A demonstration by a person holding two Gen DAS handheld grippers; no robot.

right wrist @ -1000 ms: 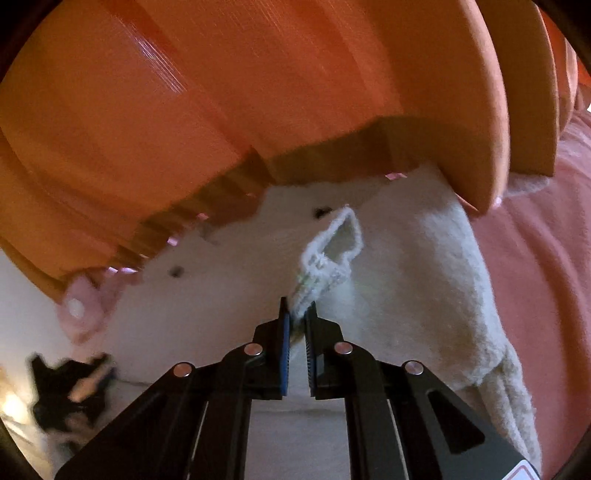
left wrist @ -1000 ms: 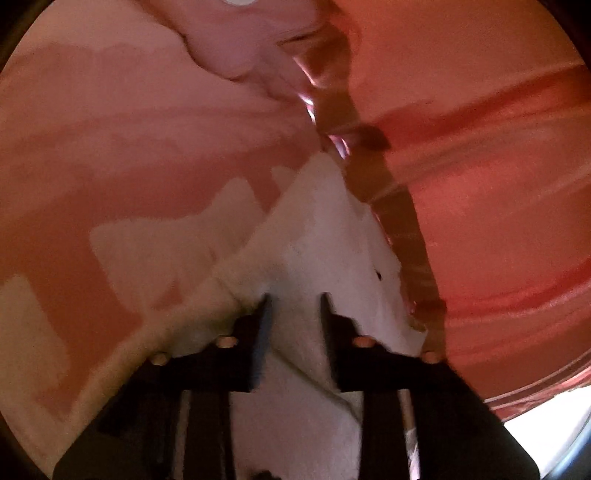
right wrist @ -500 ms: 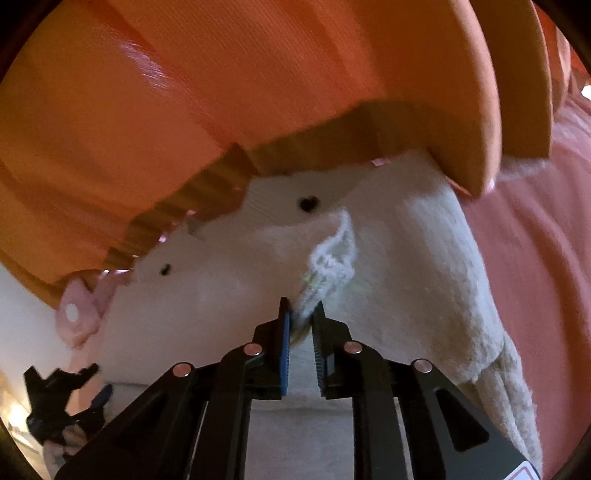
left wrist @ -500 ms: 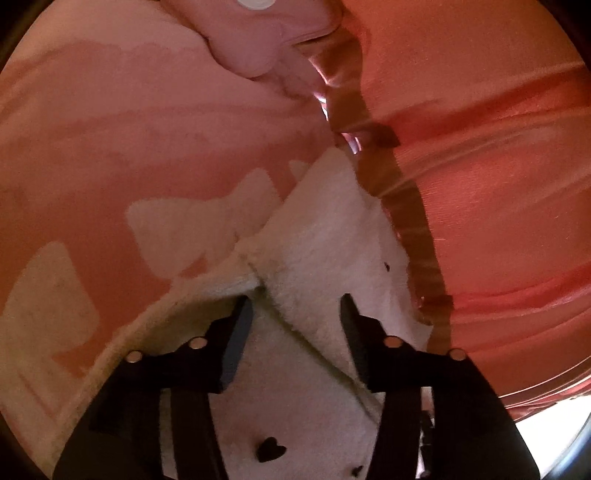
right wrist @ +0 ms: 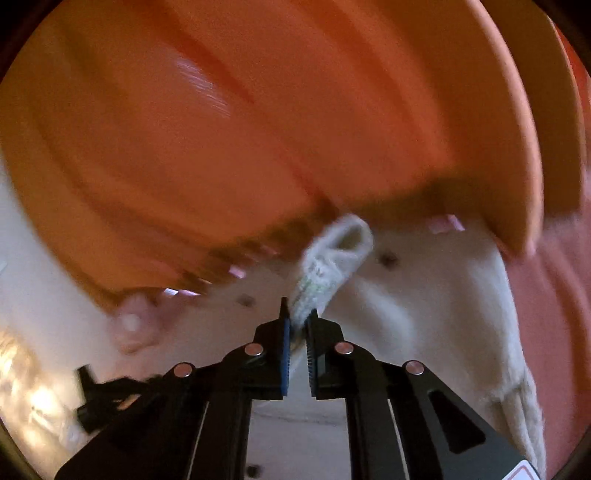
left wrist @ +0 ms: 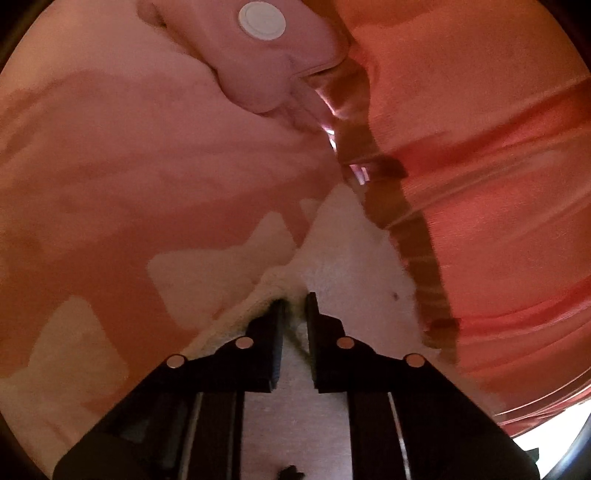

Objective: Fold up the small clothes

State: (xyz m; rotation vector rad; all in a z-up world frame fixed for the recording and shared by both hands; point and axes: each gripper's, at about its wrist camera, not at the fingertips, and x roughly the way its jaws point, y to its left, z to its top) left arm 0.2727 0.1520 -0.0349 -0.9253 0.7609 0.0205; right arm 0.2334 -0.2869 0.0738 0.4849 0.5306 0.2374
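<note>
A cream fleece garment point(left wrist: 354, 258) with small dark heart marks lies on a pink blanket point(left wrist: 147, 166). My left gripper point(left wrist: 294, 301) is shut on a fold at the garment's edge. In the right wrist view the same cream garment point(right wrist: 443, 295) spreads below an orange cushion. My right gripper point(right wrist: 297, 314) is shut on the garment's collar loop point(right wrist: 336, 254), which stands up from the jaws. The view is blurred.
An orange ribbed cushion point(right wrist: 258, 129) fills the top of the right wrist view and shows red-orange in the left wrist view point(left wrist: 480, 147). A pink pouch with a white disc point(left wrist: 262, 18) lies beyond. A black object point(right wrist: 99, 398) lies at lower left.
My left gripper opened half a second ago and has now closed on the garment's edge. My right gripper kept its hold on the loop and moved, blurring the view.
</note>
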